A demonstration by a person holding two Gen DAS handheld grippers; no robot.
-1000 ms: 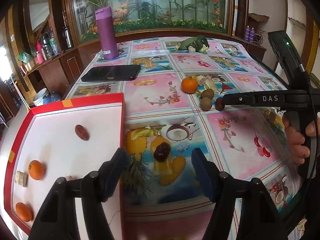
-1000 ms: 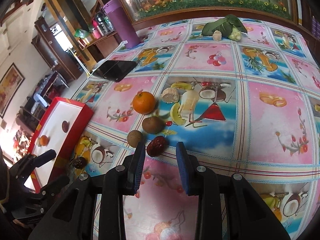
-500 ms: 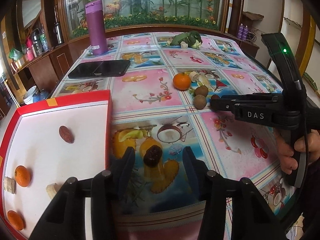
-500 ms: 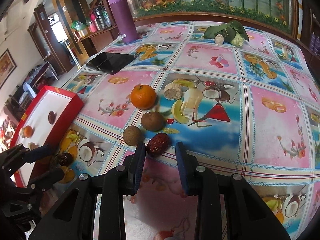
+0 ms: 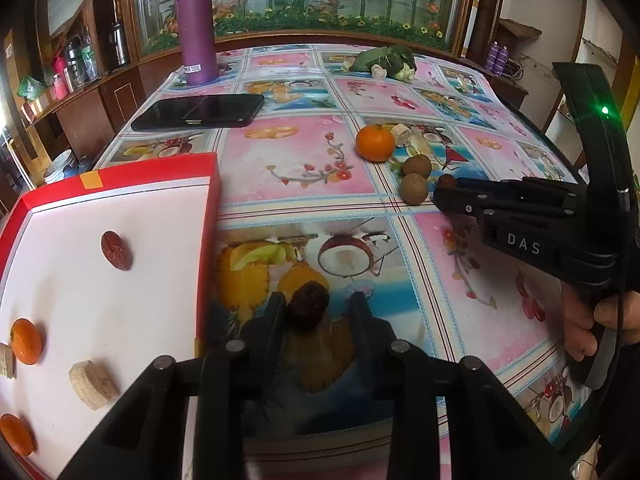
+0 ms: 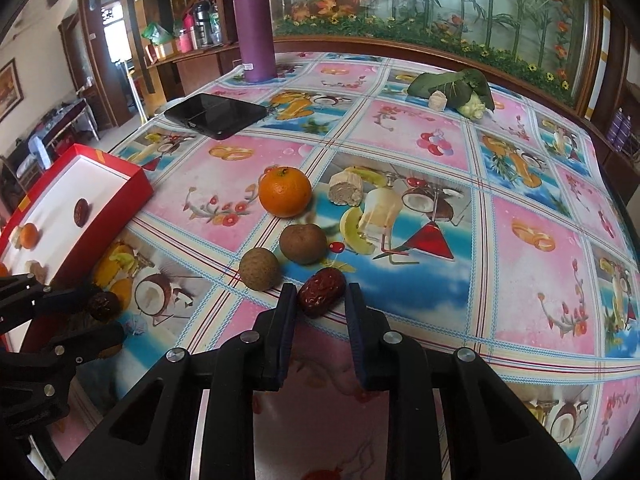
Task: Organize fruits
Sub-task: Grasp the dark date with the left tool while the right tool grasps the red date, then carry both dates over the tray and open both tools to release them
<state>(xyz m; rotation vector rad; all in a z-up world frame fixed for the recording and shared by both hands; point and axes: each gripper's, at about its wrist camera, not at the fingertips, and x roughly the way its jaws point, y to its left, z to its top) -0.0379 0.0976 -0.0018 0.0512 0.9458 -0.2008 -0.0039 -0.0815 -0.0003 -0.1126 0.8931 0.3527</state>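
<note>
The left hand-held gripper (image 5: 316, 312) stood spread around a dark dried date (image 5: 307, 305) lying on the bench (image 5: 304, 168) just beside the red tray (image 5: 208, 216); its left finger (image 5: 272, 316) was touching or nearly touching the fruit. The right hand-held gripper (image 6: 320, 304) stood spread around a red date (image 6: 321, 290), fingers not clearly pressing it. Beside that date lay two brown round fruits (image 6: 259, 269) and an orange (image 6: 285, 191). The tray held another date (image 5: 116, 250), oranges and banana slices.
</note>
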